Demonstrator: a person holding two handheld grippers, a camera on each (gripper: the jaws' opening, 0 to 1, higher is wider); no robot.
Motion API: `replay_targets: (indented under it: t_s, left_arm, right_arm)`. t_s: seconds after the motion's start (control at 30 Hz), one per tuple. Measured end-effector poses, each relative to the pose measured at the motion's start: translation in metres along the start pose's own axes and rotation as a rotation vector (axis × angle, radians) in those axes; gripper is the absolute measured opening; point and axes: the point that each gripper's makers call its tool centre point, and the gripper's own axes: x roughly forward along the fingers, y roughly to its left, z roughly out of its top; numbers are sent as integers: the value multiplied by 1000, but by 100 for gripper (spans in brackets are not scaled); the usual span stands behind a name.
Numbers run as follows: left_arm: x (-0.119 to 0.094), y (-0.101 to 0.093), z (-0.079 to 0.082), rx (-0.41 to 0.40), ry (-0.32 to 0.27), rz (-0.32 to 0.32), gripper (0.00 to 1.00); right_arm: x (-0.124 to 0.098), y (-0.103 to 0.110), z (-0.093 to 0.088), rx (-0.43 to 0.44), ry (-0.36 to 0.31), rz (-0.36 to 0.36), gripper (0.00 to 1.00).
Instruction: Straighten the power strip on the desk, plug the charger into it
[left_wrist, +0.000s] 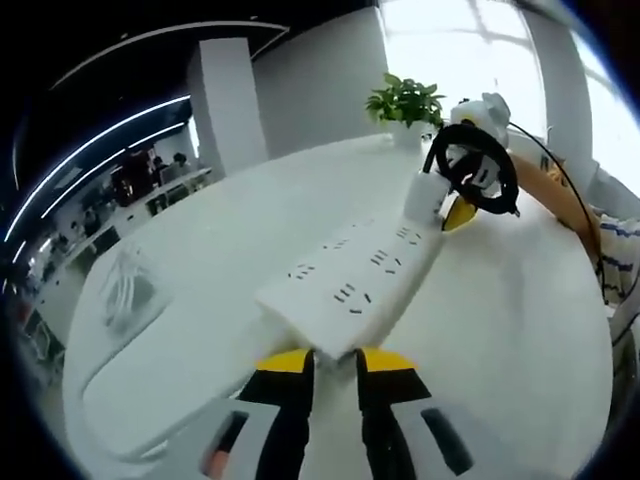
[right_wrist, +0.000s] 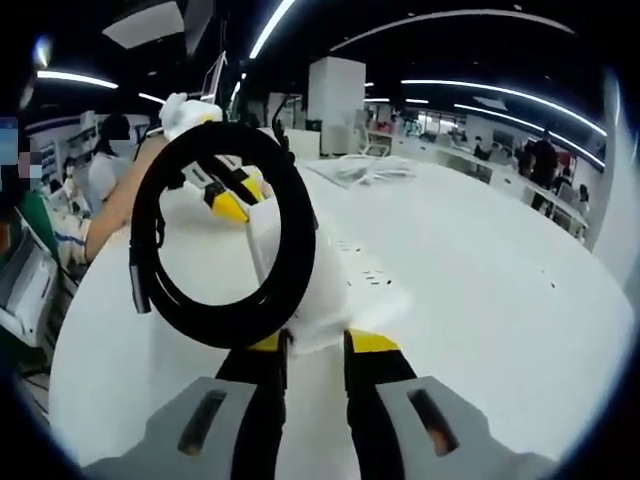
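A white power strip (left_wrist: 350, 272) lies lengthwise on the white desk (left_wrist: 500, 330). My left gripper (left_wrist: 335, 362) is shut on its near end, yellow tips either side of it. At the far end a white charger (left_wrist: 422, 195) stands upright on the strip, with a coiled black cable (left_wrist: 482, 168) hanging from it. The right gripper (left_wrist: 462, 212) holds it there. In the right gripper view my right gripper (right_wrist: 318, 343) is shut on the charger (right_wrist: 322, 298), the cable loop (right_wrist: 220, 240) in front. The left gripper (right_wrist: 228, 195) sits beyond, at the strip's (right_wrist: 372, 276) other end. Whether the prongs are seated is hidden.
A potted plant (left_wrist: 405, 100) stands at the desk's far edge. A bundle of white cable (left_wrist: 125, 290) lies on the left side of the desk, also as a white bundle (right_wrist: 360, 170) in the right gripper view. A person's arm (right_wrist: 120, 205) reaches in.
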Motion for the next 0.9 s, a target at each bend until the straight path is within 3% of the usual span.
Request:
replay_targets:
  t_s: [0.9]
  left_arm:
    - [7,15,9,-95,-49,49,10]
  right_arm:
    - [4,-12,0,65,-31,-71,15]
